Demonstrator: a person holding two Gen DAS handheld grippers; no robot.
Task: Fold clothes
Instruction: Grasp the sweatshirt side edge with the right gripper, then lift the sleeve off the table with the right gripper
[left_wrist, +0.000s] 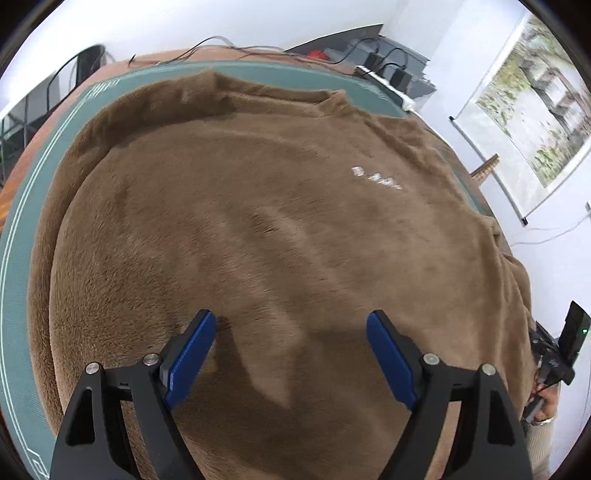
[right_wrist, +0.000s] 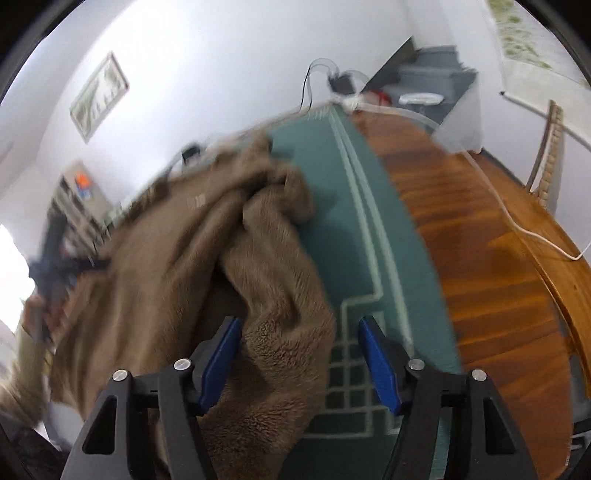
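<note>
I am holding my left gripper (left_wrist: 291, 354) and right gripper (right_wrist: 299, 362) with fingers apart, clamping nothing. The brown fleece garment (left_wrist: 258, 221) is lying spread on the green mat (right_wrist: 354, 221), its right edge bunched; folding is looking incomplete.

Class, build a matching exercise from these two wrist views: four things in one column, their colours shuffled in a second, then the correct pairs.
Things:
1. fleece garment
2. mat
3. table
4. finger pads

Colours:
A. blue
B. reddish wood
C. brown
D. teal green

Pairs: 1-C, 2-D, 3-B, 4-A
</note>
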